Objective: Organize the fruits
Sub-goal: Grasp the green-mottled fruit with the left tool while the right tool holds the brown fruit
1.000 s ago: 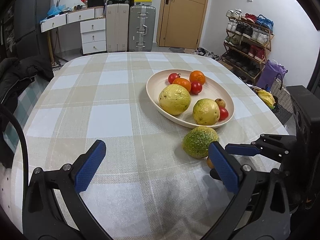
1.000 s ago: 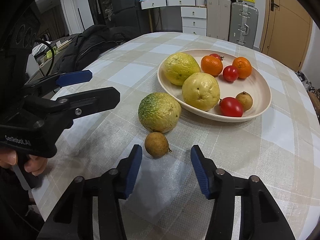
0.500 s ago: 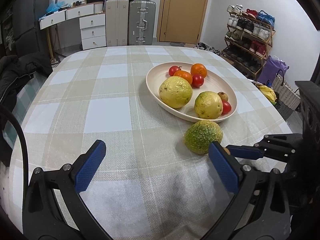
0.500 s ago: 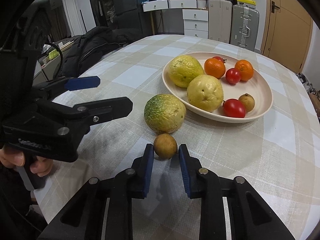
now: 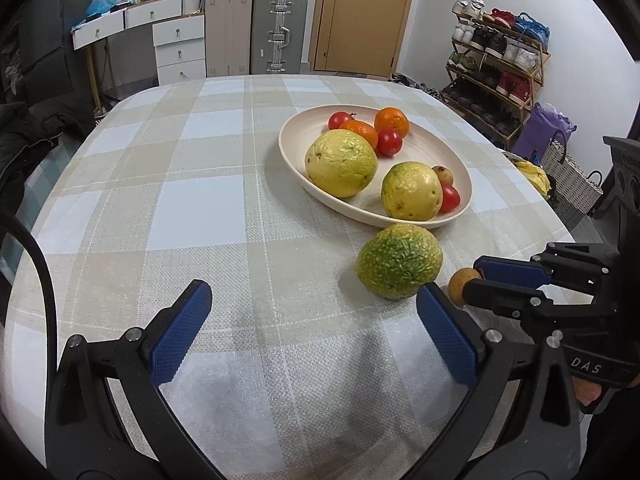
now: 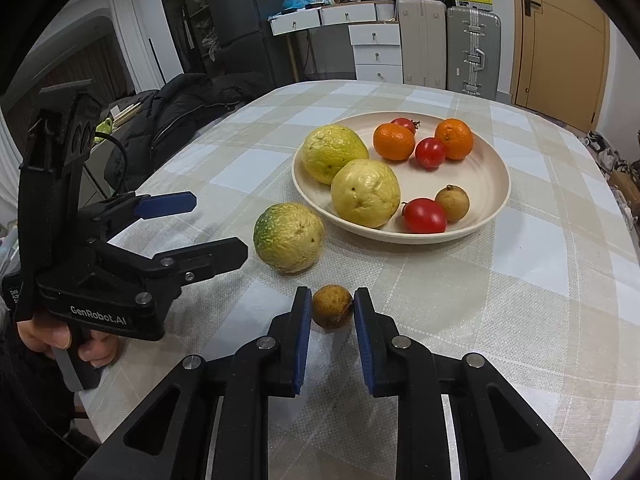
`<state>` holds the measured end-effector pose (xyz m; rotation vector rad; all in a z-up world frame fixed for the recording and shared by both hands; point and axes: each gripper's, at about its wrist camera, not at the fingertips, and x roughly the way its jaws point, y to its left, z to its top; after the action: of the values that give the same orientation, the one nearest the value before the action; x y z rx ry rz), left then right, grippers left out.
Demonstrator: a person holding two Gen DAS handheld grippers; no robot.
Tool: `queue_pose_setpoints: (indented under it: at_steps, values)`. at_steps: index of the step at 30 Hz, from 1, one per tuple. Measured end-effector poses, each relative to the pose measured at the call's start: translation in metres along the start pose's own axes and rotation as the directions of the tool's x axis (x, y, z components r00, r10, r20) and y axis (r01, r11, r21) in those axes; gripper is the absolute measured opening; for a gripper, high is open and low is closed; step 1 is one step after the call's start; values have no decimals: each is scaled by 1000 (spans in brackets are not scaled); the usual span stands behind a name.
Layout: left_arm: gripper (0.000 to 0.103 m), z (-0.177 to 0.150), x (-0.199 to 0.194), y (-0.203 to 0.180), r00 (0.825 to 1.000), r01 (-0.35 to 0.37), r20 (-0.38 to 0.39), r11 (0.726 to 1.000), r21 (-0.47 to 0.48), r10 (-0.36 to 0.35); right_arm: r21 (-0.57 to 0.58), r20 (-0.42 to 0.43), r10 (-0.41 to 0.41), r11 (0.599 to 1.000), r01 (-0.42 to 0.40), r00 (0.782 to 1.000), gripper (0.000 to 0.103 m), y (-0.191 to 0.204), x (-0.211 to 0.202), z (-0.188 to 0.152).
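Gripping a small brown fruit [image 6: 332,311] between its blue pads, the right claw [image 6: 333,312] sits at the lower centre of the right wrist view, its jaws having just closed in on it. Whether the fruit rests on the checked cloth of the bench [image 6: 520,280] or hangs just above it cannot be told. Just beyond it, toward mid-frame, lies a green-and-yellow fruit [image 6: 289,237] on the cloth, close to the rim of the cream bowl [image 6: 498,184]. In the bowl lie two large yellow fruits, two oranges, three red tomatoes and another small brown fruit. The left claw [image 5: 312,332] stands wide with nothing between its pads, low in the left wrist view; in the right wrist view it appears at the left edge, held by a hand [image 6: 60,340].
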<state>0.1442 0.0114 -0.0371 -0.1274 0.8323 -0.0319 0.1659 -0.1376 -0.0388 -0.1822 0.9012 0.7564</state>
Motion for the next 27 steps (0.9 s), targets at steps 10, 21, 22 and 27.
queue_pose_setpoints:
  at_steps: [10,21,22,27]
  values:
    - [102,0,3,0,1000,-1,-5,1000,2,1,-7,-15,19,1000,-19,1000,24,5,6,-5]
    - [102,1,3,-2,1000,4,-6,1000,2,-4,-14,-9,-5,1000,5,1000,25,5,8,-8]
    - [102,1,3,-3,1000,8,-7,1000,3,-8,-7,-2,-6,1000,6,1000,25,3,6,-7]
    - [102,3,8,-14,1000,19,-16,1000,14,-19,21,28,-16,1000,15,999,25,-7,-6,-3]
